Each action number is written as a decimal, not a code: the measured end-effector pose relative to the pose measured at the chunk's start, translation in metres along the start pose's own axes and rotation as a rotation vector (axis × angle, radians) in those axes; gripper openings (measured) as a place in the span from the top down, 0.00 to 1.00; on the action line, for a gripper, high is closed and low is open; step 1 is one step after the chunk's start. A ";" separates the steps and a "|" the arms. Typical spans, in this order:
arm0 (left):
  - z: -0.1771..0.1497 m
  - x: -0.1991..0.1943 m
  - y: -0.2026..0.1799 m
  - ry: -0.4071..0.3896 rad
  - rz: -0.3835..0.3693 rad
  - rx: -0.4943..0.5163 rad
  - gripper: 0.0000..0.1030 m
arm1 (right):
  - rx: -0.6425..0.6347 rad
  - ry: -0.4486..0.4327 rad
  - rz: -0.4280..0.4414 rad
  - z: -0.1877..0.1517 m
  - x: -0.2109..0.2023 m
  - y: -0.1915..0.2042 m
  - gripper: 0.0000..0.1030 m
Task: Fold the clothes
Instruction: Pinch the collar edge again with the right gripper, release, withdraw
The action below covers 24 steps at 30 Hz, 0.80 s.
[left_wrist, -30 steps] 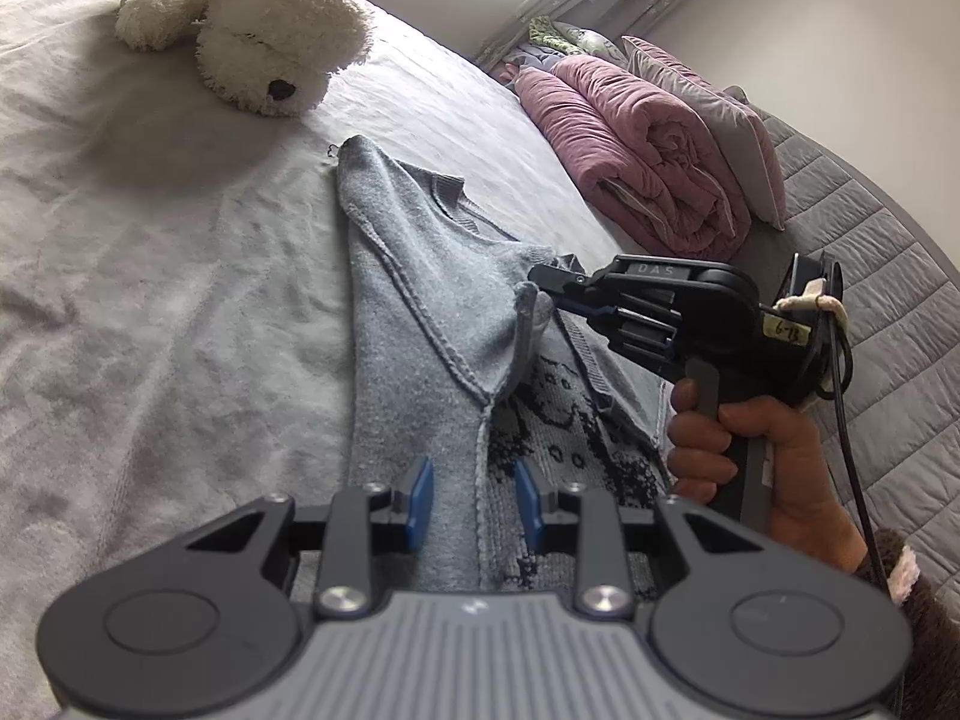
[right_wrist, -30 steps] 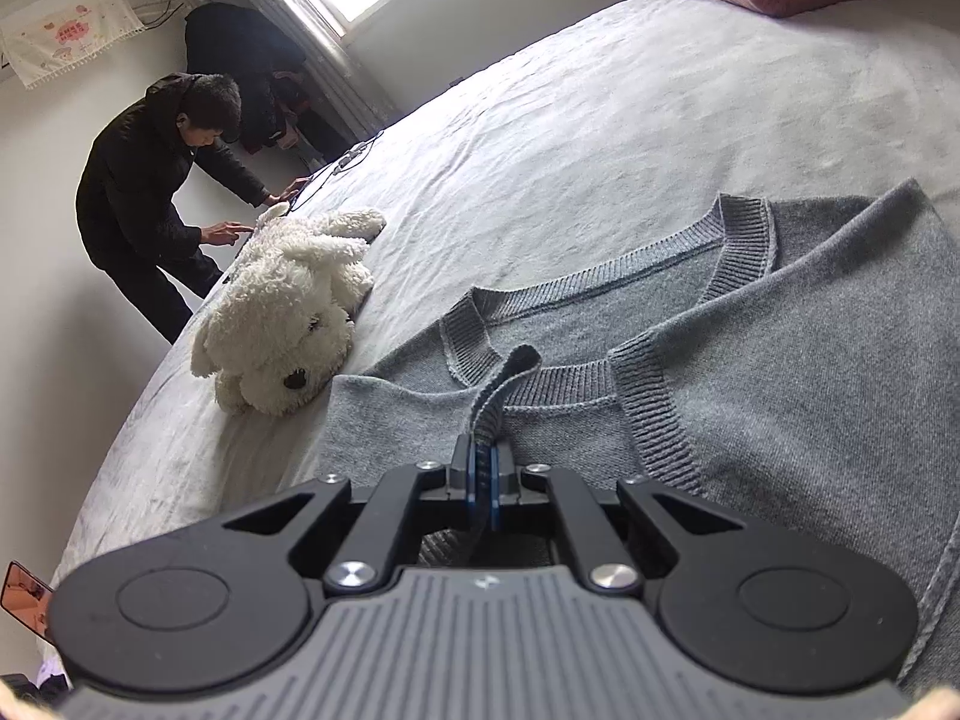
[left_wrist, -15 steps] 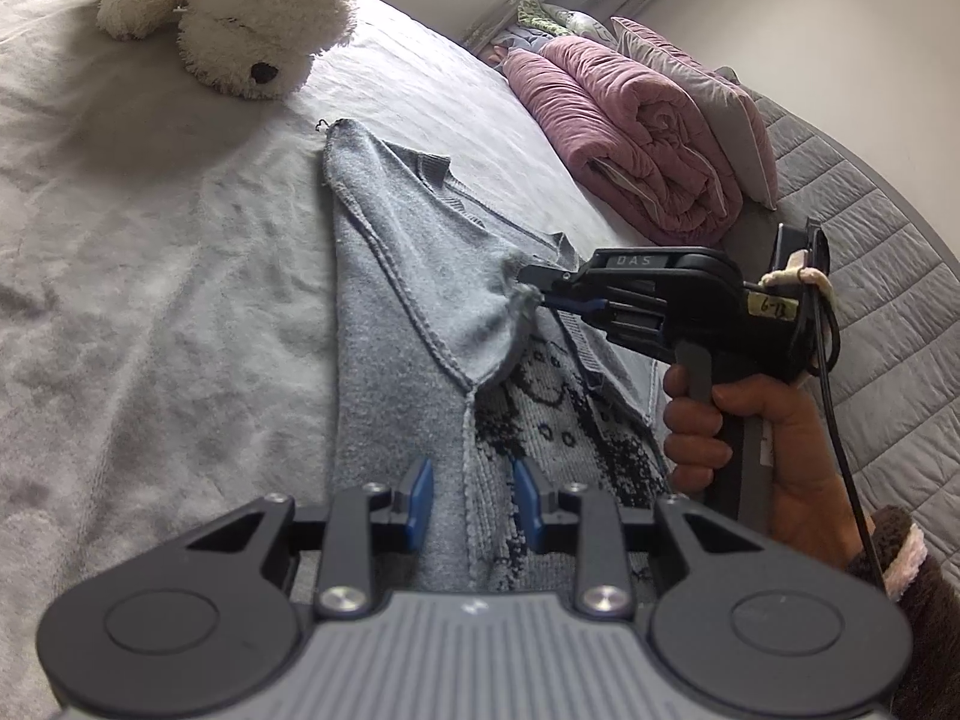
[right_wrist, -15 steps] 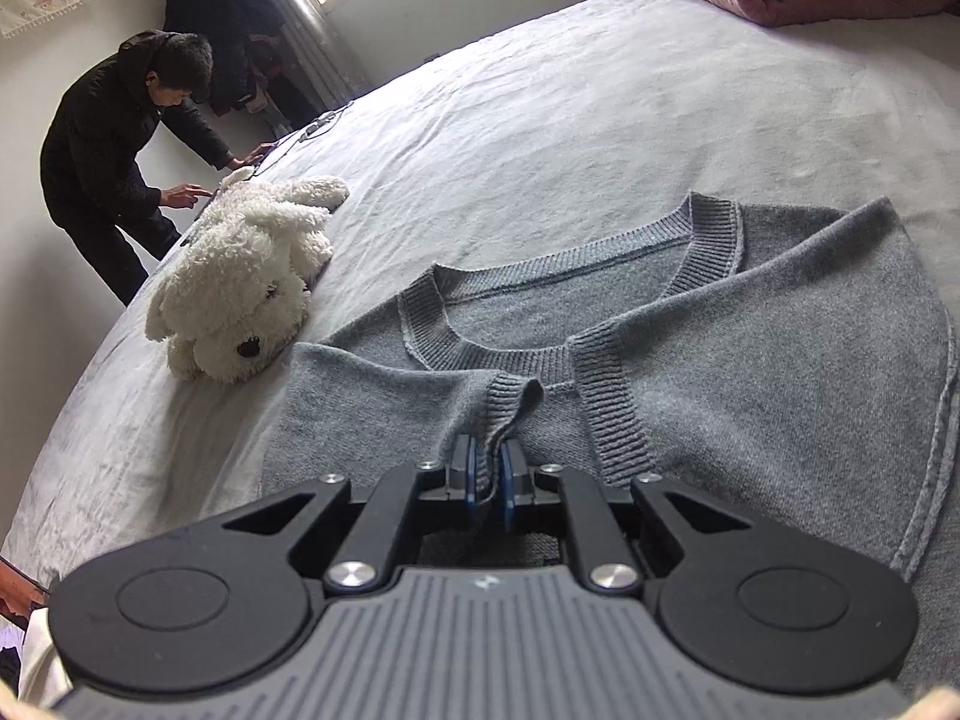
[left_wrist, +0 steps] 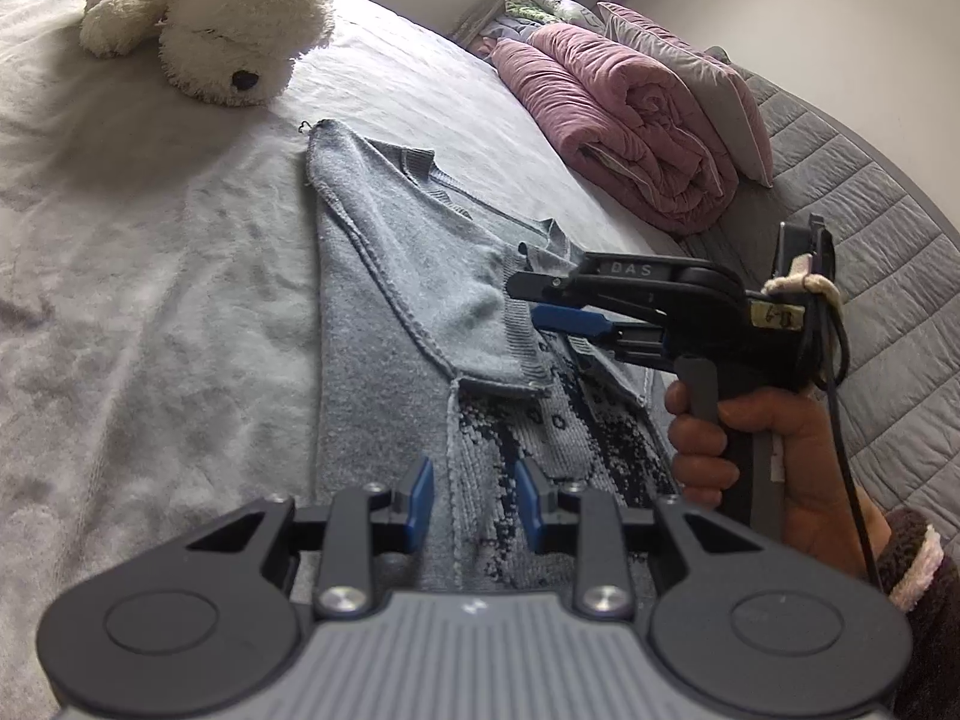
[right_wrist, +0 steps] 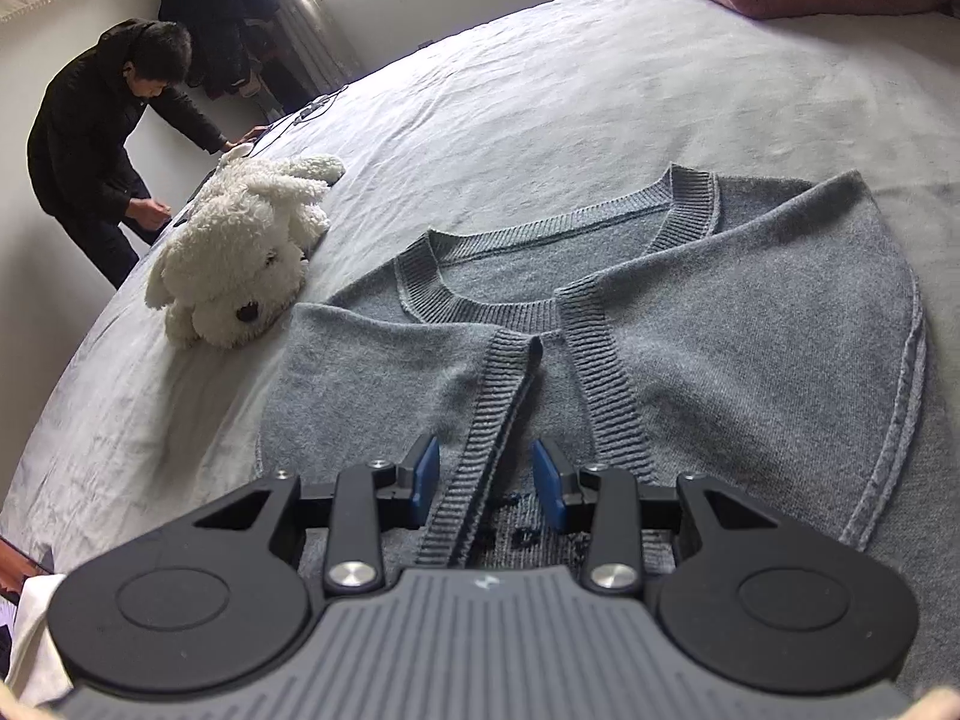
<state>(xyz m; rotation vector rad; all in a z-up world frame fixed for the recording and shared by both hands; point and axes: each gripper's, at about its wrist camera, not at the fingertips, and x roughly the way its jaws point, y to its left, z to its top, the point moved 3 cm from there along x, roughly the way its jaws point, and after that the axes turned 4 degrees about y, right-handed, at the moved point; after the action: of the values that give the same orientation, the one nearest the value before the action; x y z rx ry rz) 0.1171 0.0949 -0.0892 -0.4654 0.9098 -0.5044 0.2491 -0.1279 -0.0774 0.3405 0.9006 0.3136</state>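
Left black two-finger gripper [left_wrist: 472, 502] stood parted, empty, angled downward. Right black two-finger gripper [right_wrist: 487, 483], held by right hand [left_wrist: 774, 456], had just been opening, pads clear.

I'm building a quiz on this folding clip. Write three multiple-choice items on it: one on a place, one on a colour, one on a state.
1. Where does the plush dog lie?
A. on the pink quilt
B. on the bed beside the sweater's shoulder
C. on the floor

2. What colour is the sweater?
A. grey
B. red
C. green

3. How does the right gripper stand?
A. clamped on the plush dog
B. shut on nothing
C. open, the sleeve cuff lying loose between its pads

Key: 1 B, the dog rests on the bed sheet next to the shoulder. 2 A, grey knit throughout. 3 C, its jaws have just been opening and both pads stand clear of the cuff.
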 end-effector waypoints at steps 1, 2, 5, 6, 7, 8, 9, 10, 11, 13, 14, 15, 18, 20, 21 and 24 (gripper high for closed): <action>-0.001 0.000 -0.001 0.001 0.002 0.006 0.71 | 0.002 -0.016 -0.010 0.000 0.003 0.000 0.64; -0.001 0.001 -0.002 0.002 0.003 0.013 0.71 | -0.012 -0.027 -0.030 0.000 0.005 0.003 0.80; -0.001 0.002 -0.004 0.003 0.002 0.026 0.71 | -0.097 -0.064 -0.108 -0.001 0.010 0.014 0.98; -0.001 0.001 -0.005 0.004 -0.004 0.026 0.72 | -0.119 -0.088 -0.127 0.000 0.009 0.017 0.98; -0.001 0.001 -0.005 0.004 -0.008 0.026 0.72 | -0.131 -0.108 -0.142 0.001 0.008 0.018 0.98; -0.001 0.001 -0.005 0.005 -0.012 0.025 0.72 | -0.135 -0.125 -0.153 0.003 0.007 0.017 0.98; -0.001 0.001 -0.005 0.006 -0.014 0.025 0.71 | -0.140 -0.136 -0.162 0.005 0.007 0.017 0.98; -0.001 0.001 -0.005 0.006 -0.017 0.025 0.71 | -0.148 -0.140 -0.171 0.006 0.008 0.016 0.98; -0.001 0.001 -0.005 0.008 -0.019 0.026 0.72 | -0.159 -0.141 -0.183 0.007 0.009 0.016 0.98; -0.002 0.002 -0.006 0.013 -0.021 0.029 0.72 | -0.181 -0.148 -0.205 0.009 0.011 0.015 0.98; -0.002 0.002 -0.006 0.015 -0.023 0.032 0.72 | -0.192 -0.151 -0.214 0.010 0.012 0.015 0.98; -0.003 0.002 -0.007 0.017 -0.024 0.037 0.72 | -0.196 -0.152 -0.221 0.010 0.014 0.015 0.98; -0.003 0.001 -0.010 0.023 -0.023 0.049 0.72 | -0.205 -0.129 -0.227 0.010 0.021 0.015 0.98; -0.004 0.001 -0.010 0.029 -0.017 0.054 0.72 | -0.214 -0.107 -0.226 0.009 0.023 0.016 0.96; -0.004 0.001 -0.010 0.033 -0.013 0.055 0.72 | -0.206 -0.103 -0.223 0.009 0.021 0.017 0.94; -0.004 -0.002 -0.011 0.041 0.001 0.061 0.72 | -0.140 -0.091 -0.167 0.007 0.004 0.015 0.85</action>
<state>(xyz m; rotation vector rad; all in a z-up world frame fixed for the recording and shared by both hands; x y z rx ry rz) 0.1103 0.0867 -0.0844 -0.4010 0.9317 -0.5413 0.2550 -0.1139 -0.0704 0.1478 0.8069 0.2035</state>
